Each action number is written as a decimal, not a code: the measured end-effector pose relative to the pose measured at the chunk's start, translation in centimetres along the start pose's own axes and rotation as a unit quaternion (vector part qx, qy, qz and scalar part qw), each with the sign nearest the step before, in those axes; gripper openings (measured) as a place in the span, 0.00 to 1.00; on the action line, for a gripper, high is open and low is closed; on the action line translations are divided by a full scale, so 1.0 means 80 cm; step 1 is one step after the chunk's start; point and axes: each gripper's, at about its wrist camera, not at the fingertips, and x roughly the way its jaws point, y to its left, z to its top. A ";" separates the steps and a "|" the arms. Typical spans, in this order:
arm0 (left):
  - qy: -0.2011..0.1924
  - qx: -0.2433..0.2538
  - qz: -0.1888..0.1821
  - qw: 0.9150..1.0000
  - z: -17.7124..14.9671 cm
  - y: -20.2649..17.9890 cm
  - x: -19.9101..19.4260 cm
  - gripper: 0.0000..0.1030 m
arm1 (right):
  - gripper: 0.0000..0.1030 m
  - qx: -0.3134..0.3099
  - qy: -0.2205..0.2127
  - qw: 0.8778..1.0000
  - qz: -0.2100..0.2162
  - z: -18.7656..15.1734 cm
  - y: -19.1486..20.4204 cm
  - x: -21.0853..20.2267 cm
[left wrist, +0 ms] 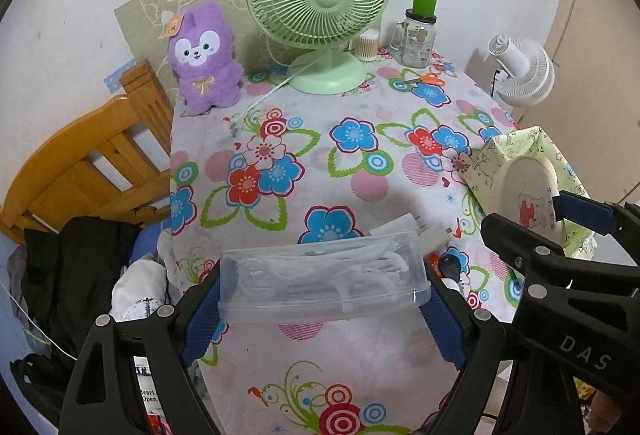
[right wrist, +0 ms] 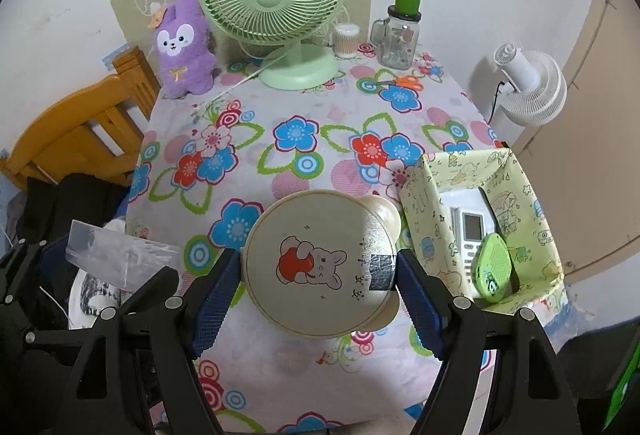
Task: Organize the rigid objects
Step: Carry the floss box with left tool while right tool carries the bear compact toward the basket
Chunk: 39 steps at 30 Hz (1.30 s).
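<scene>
My left gripper (left wrist: 322, 291) is shut on a clear plastic box of white floss picks (left wrist: 324, 275) and holds it above the near part of the flowered table. My right gripper (right wrist: 318, 275) is shut on a round cream case with a cartoon rabbit (right wrist: 316, 267), held above the table just left of the pale green paper-covered box (right wrist: 516, 179). That box holds a white remote (right wrist: 470, 231) and a green oval item (right wrist: 496, 267). The round case (left wrist: 528, 195) and the green box (left wrist: 516, 147) also show at the right of the left wrist view.
At the table's back stand a green desk fan (left wrist: 320, 11), a purple plush toy (left wrist: 204, 59), a cotton swab jar (left wrist: 368, 45) and a glass mug jar with a green cap (left wrist: 416, 35). Orange scissors (left wrist: 424, 79) lie nearby. A wooden chair (left wrist: 88, 163) stands left, a white fan (left wrist: 524, 71) right.
</scene>
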 end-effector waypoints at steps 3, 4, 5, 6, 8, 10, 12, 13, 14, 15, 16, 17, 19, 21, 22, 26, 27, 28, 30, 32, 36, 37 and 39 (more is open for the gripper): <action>-0.003 0.000 0.006 1.000 0.004 -0.009 0.000 0.86 | 0.77 -0.006 -0.002 1.000 0.006 0.003 -0.008 0.000; -0.003 0.000 0.007 1.000 0.005 -0.010 0.000 0.86 | 0.77 -0.008 -0.004 1.000 0.008 0.004 -0.010 0.000; -0.004 0.000 0.012 1.000 0.007 -0.014 0.001 0.86 | 0.77 -0.010 -0.004 1.000 0.010 0.005 -0.014 0.000; -0.005 -0.001 0.015 1.000 0.008 -0.017 0.001 0.86 | 0.77 -0.012 -0.004 1.000 0.013 0.007 -0.017 0.002; -0.004 -0.006 0.019 1.000 0.012 -0.023 0.001 0.86 | 0.77 -0.017 -0.003 1.000 0.019 0.011 -0.025 0.004; -0.003 -0.013 0.021 1.000 0.016 -0.030 0.001 0.86 | 0.77 -0.024 -0.002 0.999 0.024 0.017 -0.032 0.005; -0.004 -0.019 0.027 0.999 0.021 -0.037 0.002 0.86 | 0.77 -0.037 -0.004 0.999 0.028 0.024 -0.039 0.006; -0.003 -0.025 0.032 0.999 0.023 -0.041 0.003 0.86 | 0.77 -0.040 -0.003 0.999 0.029 0.026 -0.041 0.007; -0.003 -0.031 0.033 0.999 0.025 -0.043 0.004 0.86 | 0.77 -0.044 -0.001 0.999 0.032 0.029 -0.045 0.009; -0.001 -0.038 0.032 0.999 0.027 -0.047 0.005 0.86 | 0.77 -0.048 0.001 0.998 0.034 0.033 -0.050 0.010; 0.001 -0.043 0.030 0.999 0.029 -0.052 0.006 0.86 | 0.77 -0.055 0.001 0.998 0.035 0.036 -0.054 0.010; 0.001 -0.045 0.030 0.999 0.030 -0.056 0.006 0.86 | 0.77 -0.061 0.000 0.998 0.035 0.039 -0.058 0.011; 0.002 -0.050 0.033 0.998 0.035 -0.066 0.009 0.86 | 0.77 -0.068 0.001 0.997 0.035 0.044 -0.069 0.012; 0.002 -0.055 0.030 0.998 0.040 -0.077 0.010 0.86 | 0.77 -0.069 0.005 0.997 0.038 0.048 -0.080 0.014; 0.002 -0.055 0.028 0.998 0.042 -0.083 0.011 0.86 | 0.77 -0.069 0.006 0.997 0.037 0.049 -0.086 0.015; 0.002 -0.056 0.024 0.998 0.053 -0.107 0.017 0.86 | 0.77 -0.072 0.007 0.997 0.032 0.055 -0.113 0.017; 0.002 -0.055 0.022 0.998 0.056 -0.114 0.018 0.86 | 0.77 -0.071 0.008 0.997 0.031 0.056 -0.118 0.017; 0.002 -0.054 0.021 0.998 0.058 -0.120 0.019 0.86 | 0.77 -0.070 0.007 0.997 0.029 0.057 -0.125 0.017; 0.001 -0.052 0.019 0.998 0.063 -0.132 0.022 0.86 | 0.77 -0.068 0.008 0.997 0.026 0.060 -0.141 0.018; 0.001 -0.051 0.017 0.999 0.067 -0.143 0.025 0.87 | 0.77 -0.066 0.008 0.997 0.024 0.060 -0.152 0.019; 0.001 -0.048 0.015 0.999 0.074 -0.166 0.028 0.87 | 0.77 -0.062 0.009 0.998 0.023 0.061 -0.177 0.021; 0.001 -0.047 0.015 0.999 0.076 -0.172 0.029 0.87 | 0.77 -0.061 0.009 0.998 0.023 0.061 -0.183 0.022; 0.002 -0.043 0.014 0.999 0.079 -0.183 0.032 0.87 | 0.77 -0.060 0.009 0.998 0.023 0.061 -0.194 0.022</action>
